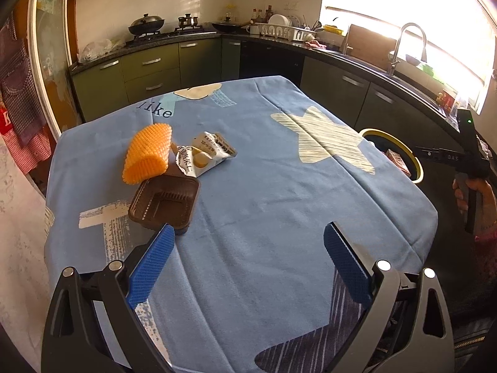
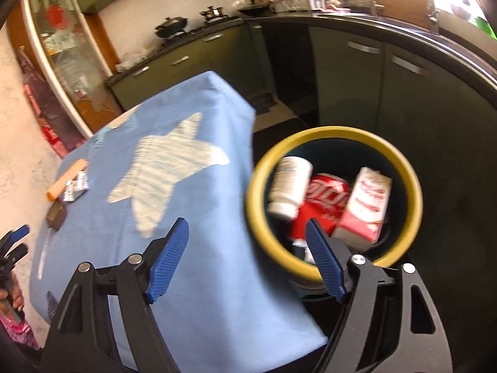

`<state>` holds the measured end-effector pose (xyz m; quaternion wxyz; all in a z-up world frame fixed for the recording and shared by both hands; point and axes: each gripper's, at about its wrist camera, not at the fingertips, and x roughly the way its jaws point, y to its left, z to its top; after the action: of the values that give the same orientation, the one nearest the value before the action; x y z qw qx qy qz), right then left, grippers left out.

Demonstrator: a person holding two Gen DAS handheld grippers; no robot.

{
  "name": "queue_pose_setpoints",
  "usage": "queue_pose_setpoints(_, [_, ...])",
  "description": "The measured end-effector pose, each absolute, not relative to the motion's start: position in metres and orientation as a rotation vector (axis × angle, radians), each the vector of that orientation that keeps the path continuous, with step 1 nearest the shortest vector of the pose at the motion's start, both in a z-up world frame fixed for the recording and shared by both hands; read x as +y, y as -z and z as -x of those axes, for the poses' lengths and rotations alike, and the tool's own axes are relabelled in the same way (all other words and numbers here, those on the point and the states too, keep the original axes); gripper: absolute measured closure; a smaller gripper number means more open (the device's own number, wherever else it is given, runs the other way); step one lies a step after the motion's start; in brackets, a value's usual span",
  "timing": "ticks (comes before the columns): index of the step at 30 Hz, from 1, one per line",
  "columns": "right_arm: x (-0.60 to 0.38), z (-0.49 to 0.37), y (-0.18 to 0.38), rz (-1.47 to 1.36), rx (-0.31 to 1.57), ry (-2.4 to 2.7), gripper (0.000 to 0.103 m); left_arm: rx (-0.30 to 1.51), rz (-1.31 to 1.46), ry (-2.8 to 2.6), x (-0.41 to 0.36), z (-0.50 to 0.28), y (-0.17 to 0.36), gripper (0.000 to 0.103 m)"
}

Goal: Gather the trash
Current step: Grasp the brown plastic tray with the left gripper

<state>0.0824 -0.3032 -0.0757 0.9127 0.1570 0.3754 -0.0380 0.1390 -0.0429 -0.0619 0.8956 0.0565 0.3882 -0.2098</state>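
Note:
On the blue tablecloth (image 1: 264, 186) lie an orange foam net sleeve (image 1: 148, 153), a crumpled white wrapper (image 1: 205, 152) and a brown plastic tray (image 1: 164, 204). My left gripper (image 1: 248, 233) is open and empty, its left finger just in front of the tray. My right gripper (image 2: 247, 227) is open and empty, above the table's right edge beside a yellow-rimmed bin (image 2: 403, 168). In the bin lie a white bottle (image 2: 290, 186), a red can (image 2: 323, 205) and a pink carton (image 2: 363, 208). The trash also shows far left in the right wrist view (image 2: 66, 183).
The bin (image 1: 413, 161) stands on the floor at the table's right side. Dark kitchen cabinets (image 1: 341, 84) and a counter with a sink tap (image 1: 403, 43) run behind and to the right. A cloth-hung cabinet (image 1: 21, 99) stands left.

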Motion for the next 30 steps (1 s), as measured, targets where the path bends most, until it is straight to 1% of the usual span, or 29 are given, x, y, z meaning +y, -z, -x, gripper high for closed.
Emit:
queue_pose_setpoints(7, [-0.251,-0.094,0.076,-0.268,0.774,-0.015,0.029,0.852,-0.126,0.37,-0.017,-0.175,0.078,0.008])
queue_pose_setpoints(12, [-0.233,-0.105,0.085,-0.278,0.793,-0.064,0.029,0.897,-0.153,0.347,-0.006,-0.206,0.093,0.008])
queue_pose_setpoints(21, [-0.228,-0.119,0.098,-0.322,0.819,-0.073,0.029,0.959,-0.184,0.374,-0.002,-0.247,0.107,0.008])
queue_pose_setpoints(30, [-0.228,-0.12,0.098,-0.329,0.816,-0.075,0.029,0.986,-0.18,0.393,-0.009,-0.259,0.112,0.008])
